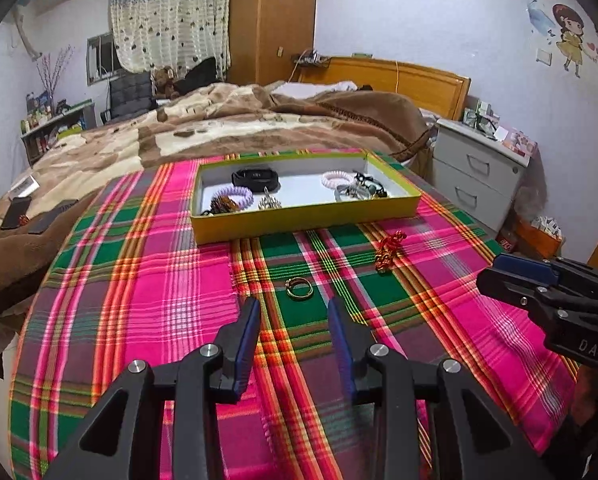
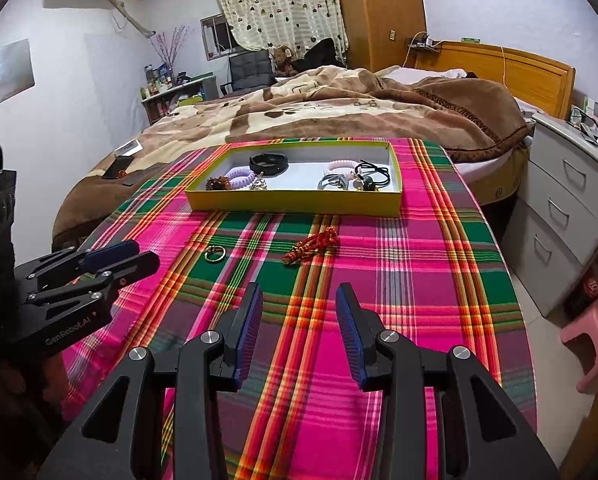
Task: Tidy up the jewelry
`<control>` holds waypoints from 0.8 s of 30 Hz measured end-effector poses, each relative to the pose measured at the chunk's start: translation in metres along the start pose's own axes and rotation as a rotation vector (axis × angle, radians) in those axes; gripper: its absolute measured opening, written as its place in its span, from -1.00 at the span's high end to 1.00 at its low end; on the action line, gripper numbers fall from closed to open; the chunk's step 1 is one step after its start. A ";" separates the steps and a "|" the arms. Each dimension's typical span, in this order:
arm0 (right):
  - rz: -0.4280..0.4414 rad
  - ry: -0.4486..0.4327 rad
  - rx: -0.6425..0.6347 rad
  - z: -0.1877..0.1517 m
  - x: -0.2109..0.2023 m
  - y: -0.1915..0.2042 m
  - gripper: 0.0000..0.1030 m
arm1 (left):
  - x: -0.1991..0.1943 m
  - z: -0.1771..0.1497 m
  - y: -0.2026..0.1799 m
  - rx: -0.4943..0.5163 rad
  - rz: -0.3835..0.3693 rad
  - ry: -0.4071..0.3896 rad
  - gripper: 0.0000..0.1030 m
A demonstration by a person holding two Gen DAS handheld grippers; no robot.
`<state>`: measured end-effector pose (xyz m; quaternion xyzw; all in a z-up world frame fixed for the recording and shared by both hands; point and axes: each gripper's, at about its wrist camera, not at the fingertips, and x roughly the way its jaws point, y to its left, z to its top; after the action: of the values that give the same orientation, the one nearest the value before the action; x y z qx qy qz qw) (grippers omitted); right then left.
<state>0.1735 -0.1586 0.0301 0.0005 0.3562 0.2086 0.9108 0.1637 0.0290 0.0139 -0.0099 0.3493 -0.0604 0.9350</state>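
Both tongs spread, empty: left gripper (image 1: 293, 312) aimed at gold ring (image 1: 299, 289) just beyond its tips; right gripper (image 2: 299, 300) near, idle. Ring and red knotted charm (image 1: 388, 250) lie on plaid cloth (image 1: 159, 280), short of yellow tray (image 1: 307, 216) holding the rest. Likely next: lower, straddle ring, pinch low.

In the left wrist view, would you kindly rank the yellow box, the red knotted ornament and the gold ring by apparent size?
1. yellow box
2. red knotted ornament
3. gold ring, smallest though nearest the camera.
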 end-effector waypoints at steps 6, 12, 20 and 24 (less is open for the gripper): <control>-0.002 0.020 0.014 0.005 0.013 -0.006 0.25 | 0.029 0.009 0.002 -0.021 -0.019 0.071 0.33; -0.004 0.037 0.019 0.010 0.024 -0.010 0.25 | 0.055 0.016 -0.002 -0.015 -0.020 0.128 0.33; -0.004 0.061 0.034 0.017 0.040 -0.013 0.25 | 0.080 0.019 -0.005 -0.012 0.005 0.189 0.33; 0.008 0.079 0.049 0.021 0.051 -0.014 0.25 | 0.083 0.021 -0.005 -0.003 0.029 0.192 0.48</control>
<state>0.2261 -0.1490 0.0108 0.0160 0.3967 0.2034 0.8950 0.2388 0.0139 -0.0242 -0.0002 0.4374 -0.0470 0.8980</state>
